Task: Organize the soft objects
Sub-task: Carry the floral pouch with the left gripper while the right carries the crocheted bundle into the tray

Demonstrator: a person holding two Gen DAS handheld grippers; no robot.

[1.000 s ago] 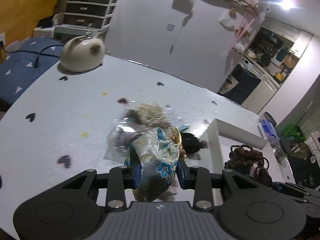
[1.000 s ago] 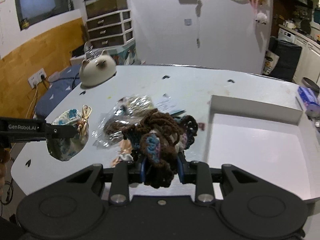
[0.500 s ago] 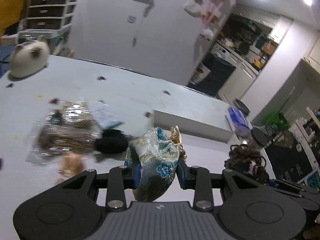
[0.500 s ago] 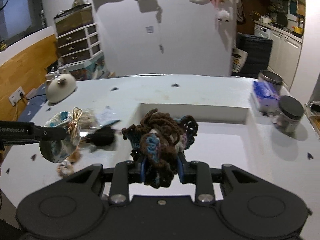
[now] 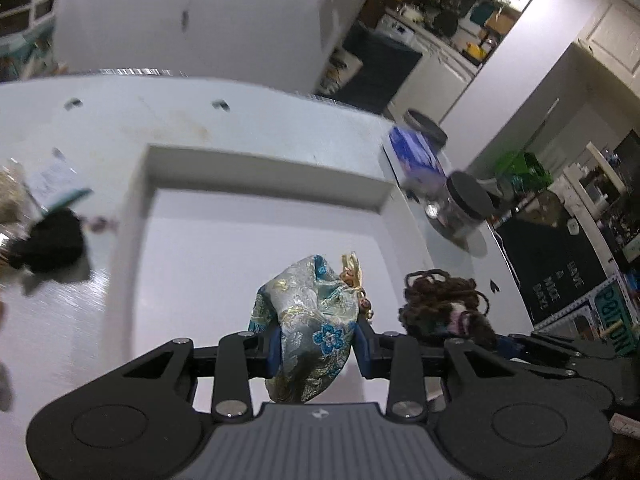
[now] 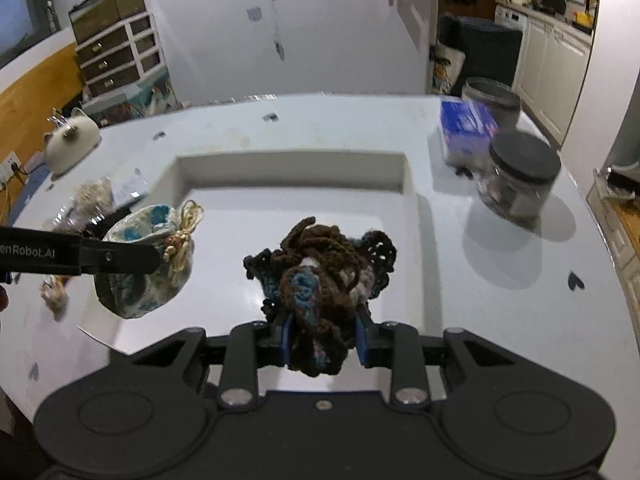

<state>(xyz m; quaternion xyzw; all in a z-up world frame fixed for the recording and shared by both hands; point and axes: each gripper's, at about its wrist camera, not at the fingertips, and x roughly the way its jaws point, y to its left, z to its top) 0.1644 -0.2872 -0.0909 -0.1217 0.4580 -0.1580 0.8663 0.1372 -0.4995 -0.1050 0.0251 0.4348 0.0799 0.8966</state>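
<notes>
Both grippers loaded, both held over the tray (image 6: 296, 168). Left gripper (image 5: 316, 344): jaws pinching the brocade pouch (image 5: 308, 320), cloth bulging above and sagging below the pads, gold cord hanging off the right side; tray floor directly ahead of and below the jaws, far wall well ahead. Right gripper (image 6: 322, 344): jaws clamped on the crochet bundle (image 6: 320, 268), brown yarn piled ahead of the pads, a tail drooping below; tray floor beneath and ahead. Pouch seen left of the right jaws, near the tray's left edge; bundle seen just right of the left jaws. Tray itself holding nothing, as far as visible. Neither item released, neither touching the floor as far as can be told. Left on the table (image 6: 500, 300), outside the tray, far left of both jaws: black soft item (image 5: 52, 244), clear crinkly bag (image 6: 86, 200) with a paper slip, small tan piece (image 6: 54, 292) near the edge. Cat figure (image 6: 72, 142) far left; jar (image 6: 516, 184) and blue box (image 6: 466, 128) ahead-right, not soft goods by the look. Judged early: two items about to be deposited, at least three still to fetch.
</notes>
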